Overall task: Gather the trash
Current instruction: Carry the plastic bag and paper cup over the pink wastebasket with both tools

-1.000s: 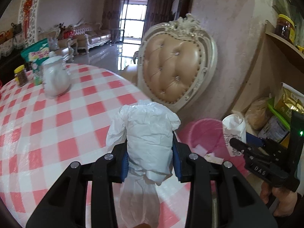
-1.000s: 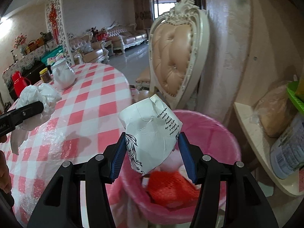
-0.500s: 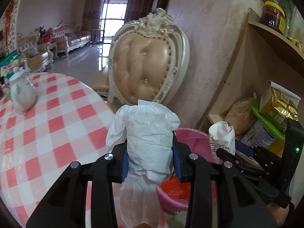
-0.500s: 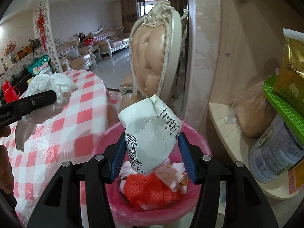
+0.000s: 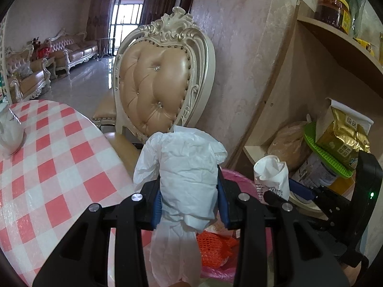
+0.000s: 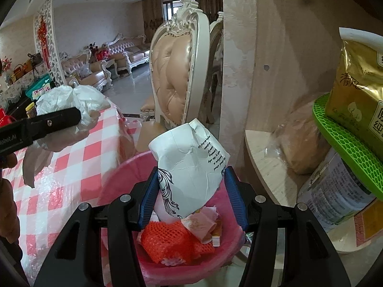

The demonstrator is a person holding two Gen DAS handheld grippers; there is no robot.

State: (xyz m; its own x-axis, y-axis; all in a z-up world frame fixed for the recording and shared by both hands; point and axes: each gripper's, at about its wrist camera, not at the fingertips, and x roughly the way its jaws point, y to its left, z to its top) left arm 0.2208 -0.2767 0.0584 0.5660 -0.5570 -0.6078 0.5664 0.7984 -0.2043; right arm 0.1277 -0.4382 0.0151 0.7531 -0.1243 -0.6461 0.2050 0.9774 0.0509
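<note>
White crumpled plastic bag (image 5: 189, 179) sits clamped between the blue pads of the left gripper (image 5: 189, 201), held over the near rim of the pink trash bin (image 5: 241, 181), beside the checked table (image 5: 47, 167).

From the right wrist, the right gripper (image 6: 191, 196) pinches a crushed paper cup (image 6: 191, 167) directly above the bin, over orange netting (image 6: 167, 241).

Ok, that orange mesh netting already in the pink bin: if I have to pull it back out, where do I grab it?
Likely from straight above, pinching the raised bunched fold of the orange mesh netting at its left side. It lies crumpled low inside the pink bin, whose wall blocks any sideways approach; paper scraps overlap its right edge.
</note>
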